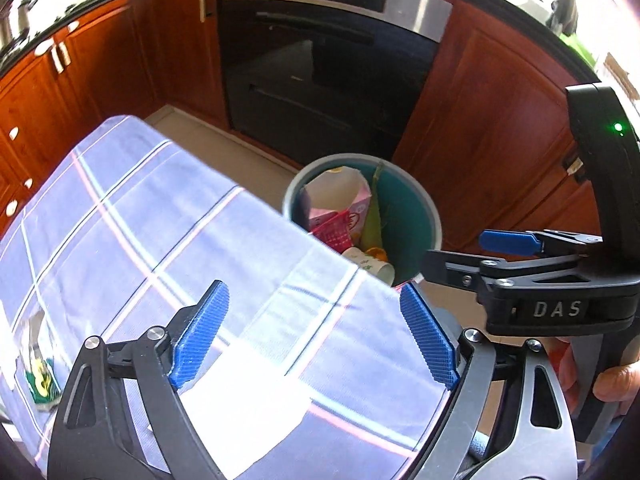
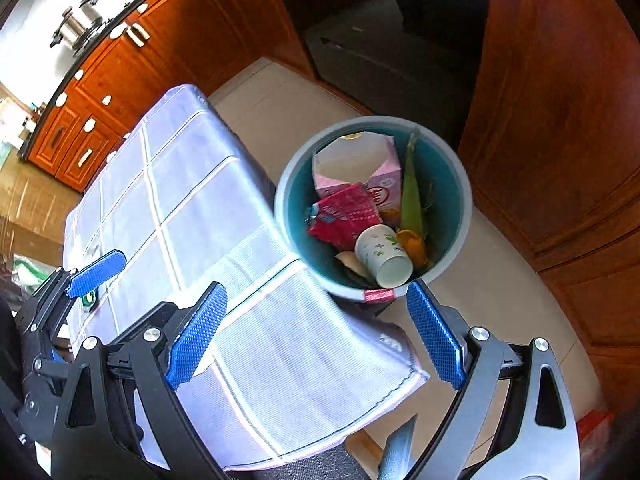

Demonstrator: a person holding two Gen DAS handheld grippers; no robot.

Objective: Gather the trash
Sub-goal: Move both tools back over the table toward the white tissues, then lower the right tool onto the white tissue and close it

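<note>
Jaws wide apart and empty on both: left gripper (image 1: 314,336) over the near table corner, right gripper (image 2: 316,334) at the table edge, aimed toward the bin. Right gripper also shows in the left view at 3 o'clock, its blue pads spread, nothing between. Table (image 1: 168,216) under checked blue cloth, mostly bare. One piece of trash left on it: crumpled clear wrapper (image 1: 38,372) with green-yellow print, 8 o'clock in the left view, near the table's left edge, well apart from both grippers. Judgement: thin film, very light, soft, crinkly, slippery; pinch a raised fold, not the flat part, or it slides on the cloth. Further out, round teal bin (image 2: 460,184) on the floor just beside the table's far-right corner, 12 to 1 o'clock in the right view. Inside: pink-white carton (image 2: 356,164) upright at the back, red packet (image 2: 346,216) in front of it, white paper cup (image 2: 384,254) on its side with mouth toward camera, green leaf (image 2: 412,196) leaning on the right wall, orange peel (image 2: 416,246) beside the cup. Bin part full, room left. Beyond: wooden cabinets, dark oven (image 1: 320,80).
</note>
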